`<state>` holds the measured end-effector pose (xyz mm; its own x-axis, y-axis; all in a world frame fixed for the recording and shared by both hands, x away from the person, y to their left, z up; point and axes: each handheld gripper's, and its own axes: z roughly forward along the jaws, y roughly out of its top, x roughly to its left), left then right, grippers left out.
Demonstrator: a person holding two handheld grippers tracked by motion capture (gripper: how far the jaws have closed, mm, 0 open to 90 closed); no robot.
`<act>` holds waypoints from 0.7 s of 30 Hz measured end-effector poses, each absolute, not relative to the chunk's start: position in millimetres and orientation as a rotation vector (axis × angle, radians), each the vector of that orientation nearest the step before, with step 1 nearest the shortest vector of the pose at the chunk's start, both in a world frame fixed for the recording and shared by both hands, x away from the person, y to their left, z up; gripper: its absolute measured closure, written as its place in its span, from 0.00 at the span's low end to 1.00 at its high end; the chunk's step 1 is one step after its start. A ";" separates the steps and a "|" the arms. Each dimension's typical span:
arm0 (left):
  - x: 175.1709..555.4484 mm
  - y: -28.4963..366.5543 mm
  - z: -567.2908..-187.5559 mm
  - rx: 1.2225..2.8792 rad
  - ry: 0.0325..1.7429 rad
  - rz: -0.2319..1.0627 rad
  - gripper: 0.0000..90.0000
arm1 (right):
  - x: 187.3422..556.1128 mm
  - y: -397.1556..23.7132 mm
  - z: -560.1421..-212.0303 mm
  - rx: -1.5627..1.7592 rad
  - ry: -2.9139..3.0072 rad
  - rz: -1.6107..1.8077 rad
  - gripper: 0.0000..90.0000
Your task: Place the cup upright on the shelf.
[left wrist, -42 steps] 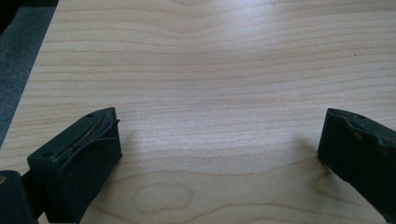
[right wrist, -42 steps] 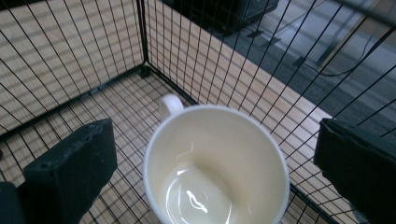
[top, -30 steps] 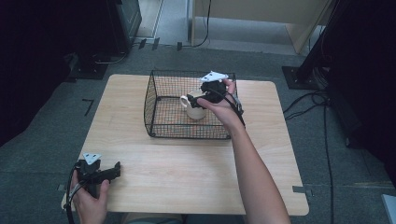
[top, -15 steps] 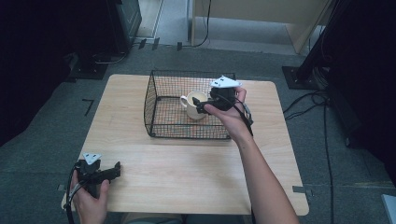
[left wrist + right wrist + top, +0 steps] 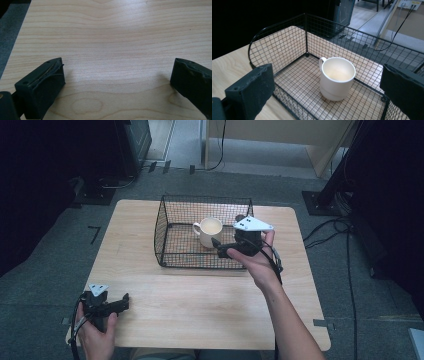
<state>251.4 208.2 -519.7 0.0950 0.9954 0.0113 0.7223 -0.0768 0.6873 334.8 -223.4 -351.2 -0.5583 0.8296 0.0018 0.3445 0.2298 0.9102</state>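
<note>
The right gripper (image 5: 220, 247) is held up in the person's right hand (image 5: 257, 262), at the right of the scene and about midway between near and far. The right forearm (image 5: 287, 320) runs up from the near edge, leaning left toward the hand. Its jaws point left and stand wide apart, with nothing between them, as the right gripper view confirms.

The left gripper (image 5: 122, 302) sits low at the near left, gripped from below by the left hand (image 5: 95, 335). Its jaws point right, and in the left gripper view they are spread wide and hold nothing.
</note>
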 end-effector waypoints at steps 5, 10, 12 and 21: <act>251.3 208.2 -519.6 1.856 1.680 0.680 0.00 | 318.7 -235.4 -355.8 1.079 2.003 1.285 0.00; 251.3 208.3 -519.5 1.857 1.680 0.679 0.00 | 304.7 -249.2 -364.4 1.096 1.992 1.273 0.00; 251.3 208.2 -519.6 1.856 1.680 0.680 0.00 | 299.5 -254.6 -368.0 1.104 1.985 1.268 0.00; 251.4 208.1 -519.8 1.854 1.680 0.681 0.00 | 281.3 -279.0 -383.8 1.148 1.959 1.263 0.00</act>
